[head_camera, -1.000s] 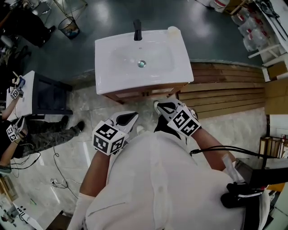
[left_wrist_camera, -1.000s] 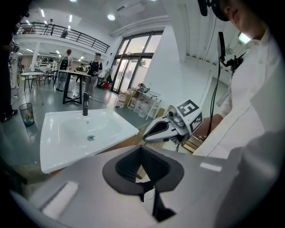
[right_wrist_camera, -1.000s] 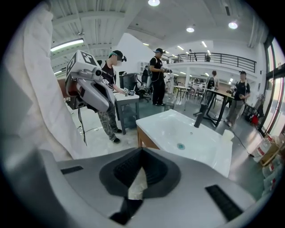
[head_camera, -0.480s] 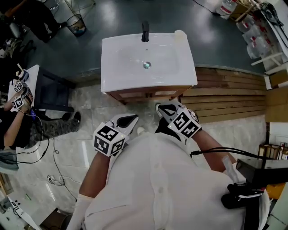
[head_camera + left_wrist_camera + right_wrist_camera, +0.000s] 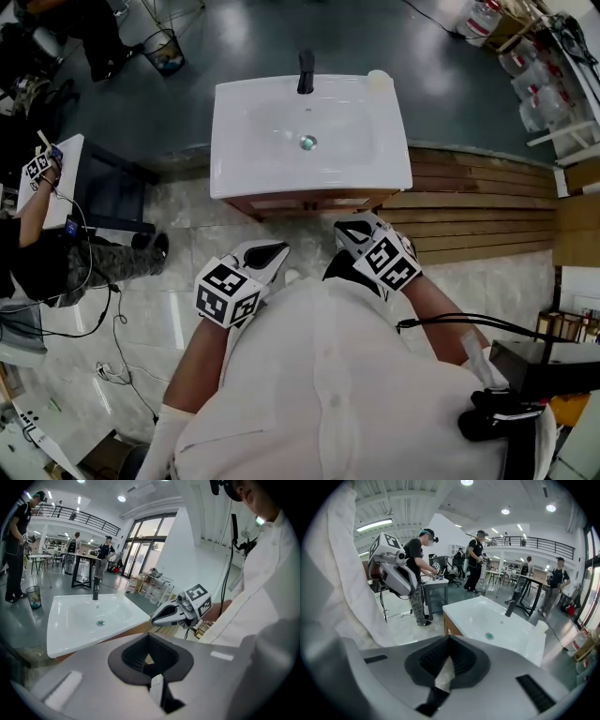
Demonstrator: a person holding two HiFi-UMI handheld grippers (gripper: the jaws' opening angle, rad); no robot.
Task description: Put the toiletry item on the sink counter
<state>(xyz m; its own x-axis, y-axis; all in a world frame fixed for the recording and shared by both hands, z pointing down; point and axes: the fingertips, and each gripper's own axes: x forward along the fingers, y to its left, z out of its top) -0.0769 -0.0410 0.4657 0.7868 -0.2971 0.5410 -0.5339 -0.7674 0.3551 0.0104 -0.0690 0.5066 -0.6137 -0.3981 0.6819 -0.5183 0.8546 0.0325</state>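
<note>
Head view: left gripper (image 5: 276,249), right gripper (image 5: 346,228) closed, empty, near sink (image 5: 234,178); faucet (image 5: 306,72) behind.

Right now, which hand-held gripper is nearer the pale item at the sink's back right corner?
Right. The right hand-held gripper hangs before the sink's front edge on the item's side; the left hand-held gripper is farther left.

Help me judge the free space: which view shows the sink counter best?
The head view: it looks almost straight down on the whole sink counter, every rim showing. The left and right gripper views show it slanted and foreshortened.
</note>
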